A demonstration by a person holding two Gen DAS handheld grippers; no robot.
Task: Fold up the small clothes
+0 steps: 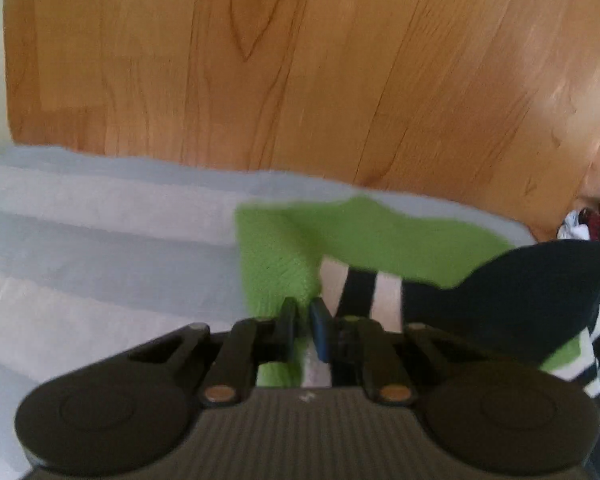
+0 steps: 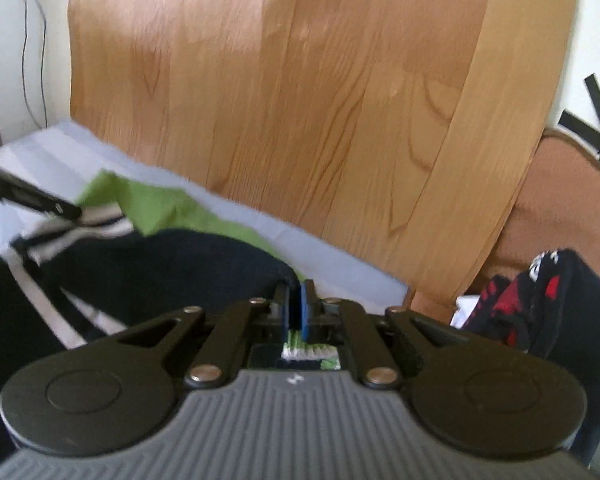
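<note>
A small garment (image 1: 360, 236) in green, navy and white stripes lies spread on a grey-and-white striped sheet (image 1: 100, 248). My left gripper (image 1: 303, 316) is shut on it, with green and white cloth caught between the pads. In the right wrist view the same garment (image 2: 160, 272) stretches leftward, and the left gripper (image 2: 76, 213) pinches its striped end there. At its near navy end my right gripper (image 2: 296, 304) is shut on the cloth, and striped fabric shows under the blue pads.
A tall wooden board (image 1: 300, 60) stands behind the sheet's far edge (image 2: 320, 256). A heap of red, black and white clothes (image 2: 540, 300) lies at the right beside a brown upholstered piece (image 2: 560, 200). A thin cable (image 2: 42, 40) hangs on the left wall.
</note>
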